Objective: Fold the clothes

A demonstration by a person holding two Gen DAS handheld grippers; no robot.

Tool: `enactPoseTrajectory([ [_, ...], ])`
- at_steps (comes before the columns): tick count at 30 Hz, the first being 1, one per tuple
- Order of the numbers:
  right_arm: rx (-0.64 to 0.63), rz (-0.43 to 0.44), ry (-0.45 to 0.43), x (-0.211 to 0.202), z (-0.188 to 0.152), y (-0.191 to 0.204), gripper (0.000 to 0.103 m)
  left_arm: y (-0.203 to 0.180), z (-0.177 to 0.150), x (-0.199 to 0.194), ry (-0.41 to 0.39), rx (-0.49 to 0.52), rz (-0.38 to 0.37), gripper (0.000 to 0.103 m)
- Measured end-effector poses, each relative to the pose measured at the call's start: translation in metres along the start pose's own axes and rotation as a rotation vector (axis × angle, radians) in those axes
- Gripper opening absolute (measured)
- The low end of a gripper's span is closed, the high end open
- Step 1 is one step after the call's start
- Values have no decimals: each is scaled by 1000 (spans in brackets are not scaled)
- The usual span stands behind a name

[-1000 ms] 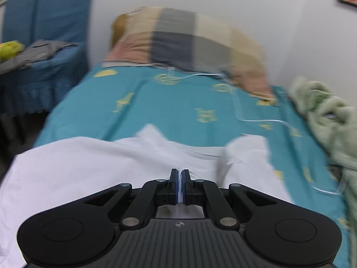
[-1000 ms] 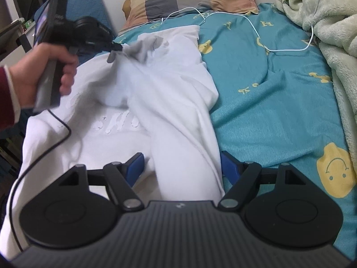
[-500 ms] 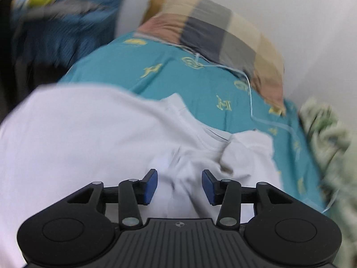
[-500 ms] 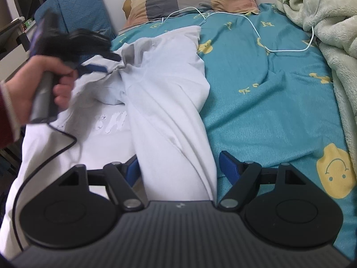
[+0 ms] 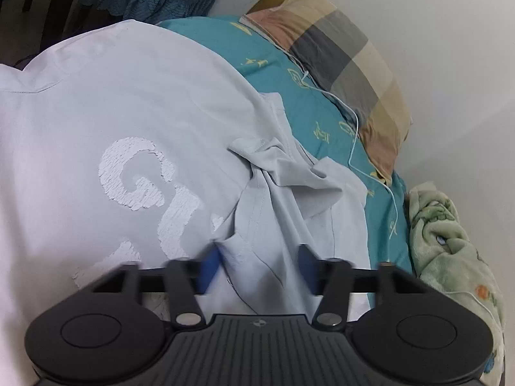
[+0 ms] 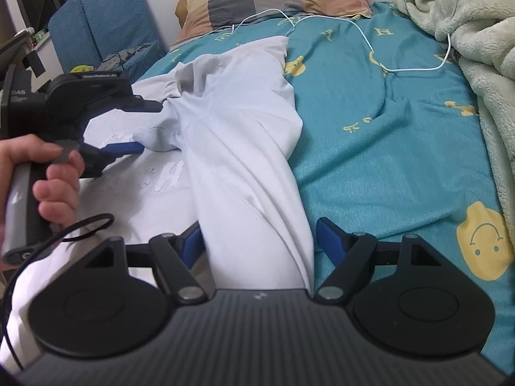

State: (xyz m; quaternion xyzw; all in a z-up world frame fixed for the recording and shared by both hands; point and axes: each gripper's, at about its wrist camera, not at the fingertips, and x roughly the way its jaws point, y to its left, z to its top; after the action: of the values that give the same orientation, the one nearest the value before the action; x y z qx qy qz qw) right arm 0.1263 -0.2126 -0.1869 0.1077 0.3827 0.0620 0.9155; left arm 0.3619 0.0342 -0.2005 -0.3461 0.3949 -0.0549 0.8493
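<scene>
White T-shirt [image 6: 238,148] lies on the bed [image 6: 386,148], its right side folded over the middle. Left tongs [image 5: 257,267] wide, straddling a bunched fold near the collar, gripping nothing. Right tongs [image 6: 259,239] wide, the folded edge running between their 2 fingers, not clamped. Judgement: fold set, needs tidying. Pinch the bunched cloth ahead of the left tongs, draw it flat, and keep the white cable [image 6: 370,41] beyond the shirt clear.
</scene>
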Motion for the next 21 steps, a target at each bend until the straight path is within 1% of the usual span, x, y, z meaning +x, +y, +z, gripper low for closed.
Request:
enactPoseTrajectory([
  [1,-4,-2,-1,1,0,0,77,1,0,3,21,-4,-11,1],
  [2,-7,-3,-3,1,0,1,77,2,-1,1,24,-15,-16,2],
  [7,-11,-4,-4,2,0,0,76,-7,7,-34,-63,8,-45,2],
  [9,-12,-4,-3,2,0,0,76,-10,9,-44,-64,27,5,2],
  [11,-16,-4,-3,2,1,-1,76,-6,6,-42,-43,59,65,2],
  [14,-22,-3,-4,2,1,-1,76,10,-2,-23,19,99,128,3],
  [15,-24,-3,-4,2,1,-2,76,14,-6,-24,10,116,114,3],
  [17,-25,1,-7,1,1,-2,76,12,-9,-30,7,157,117,4],
  [18,-21,9,-11,1,2,-3,77,8,-11,-36,14,173,129,9],
  [21,-12,40,-28,-7,5,-3,75,-10,-16,-62,7,232,122,20],
])
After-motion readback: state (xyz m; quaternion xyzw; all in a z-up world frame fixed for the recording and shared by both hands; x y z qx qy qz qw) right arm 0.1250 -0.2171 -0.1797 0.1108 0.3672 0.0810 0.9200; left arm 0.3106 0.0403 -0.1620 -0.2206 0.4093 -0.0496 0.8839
